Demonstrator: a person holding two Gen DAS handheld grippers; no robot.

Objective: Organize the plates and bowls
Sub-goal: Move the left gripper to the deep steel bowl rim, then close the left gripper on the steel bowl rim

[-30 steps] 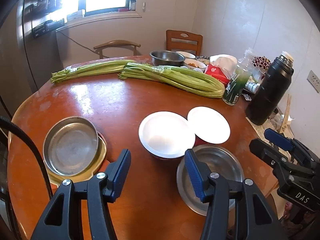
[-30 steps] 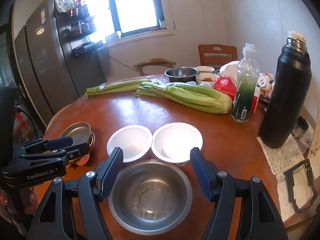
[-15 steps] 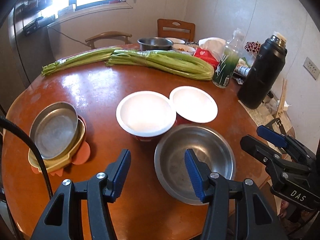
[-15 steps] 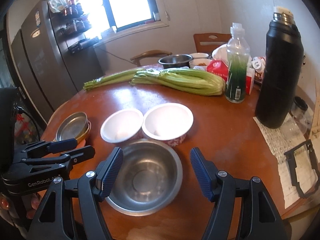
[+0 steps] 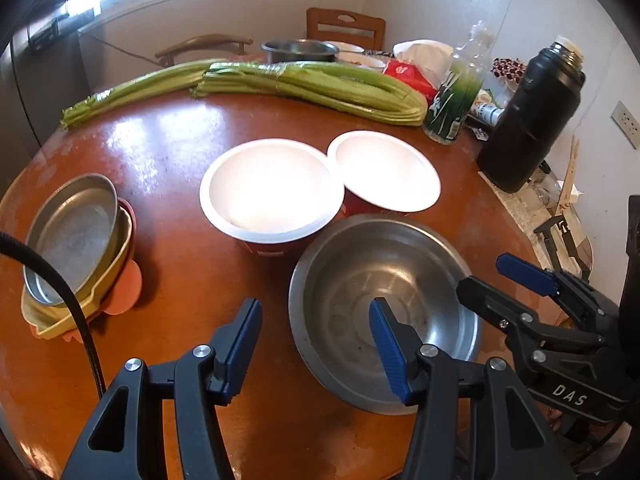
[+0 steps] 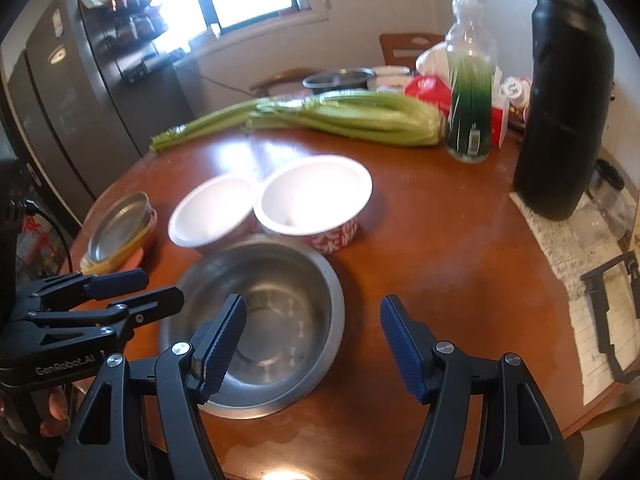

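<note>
**Both grippers poised over the steel bowl**

The steel bowl sits empty at the near edge of the table, touching the two white bowls behind it; those two stand rim against rim, red-patterned outside. Well to the left a steel plate rests in a yellow dish. The left gripper hangs above the steel bowl's left rim, jaws parted and holding nothing, one finger over bare table, the other over the bowl's inside. The right gripper hovers with jaws wide and empty; its left finger over the bowl, its right over bare wood.

The step in hand looks like a grasp on the steel bowl, probably to nest it with the others; it would go best with one jaw inside the wall and one outside, closing squarely on the rim; thin polished steel is likely to slip, so a firm bite matters. The lift should go straight up, clear of the white bowls. Celery, a green bottle and a black flask stand farther back, out of the way.
</note>
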